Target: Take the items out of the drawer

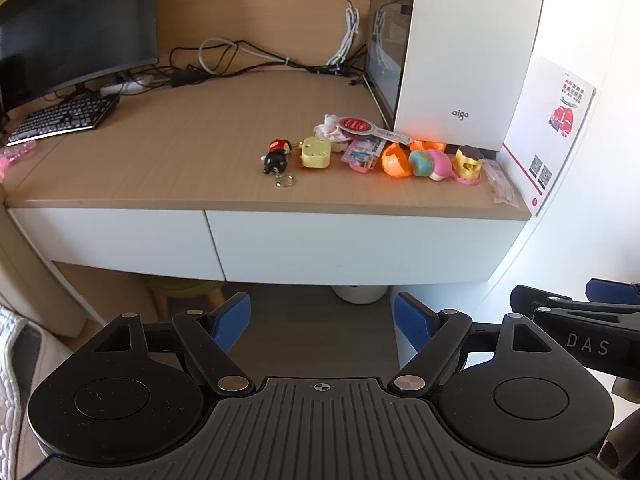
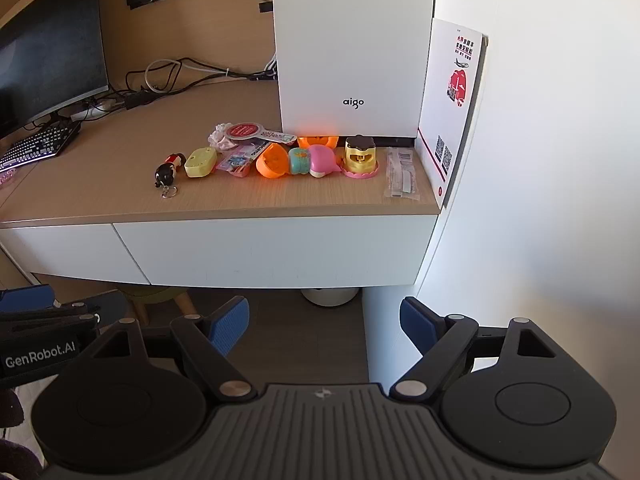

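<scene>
Two white drawers sit shut under the wooden desk top; the right drawer is the wider one. Several small toys lie in a row on the desk: a black and red keychain figure, a yellow box, an orange shell, a pink and teal toy and a yellow toy on a pink base. My left gripper and my right gripper hang open and empty below and in front of the drawers.
A white aigo computer case stands behind the toys, with a white card against the wall. A monitor, keyboard and cables fill the left. A white bin and a stool stand under the desk.
</scene>
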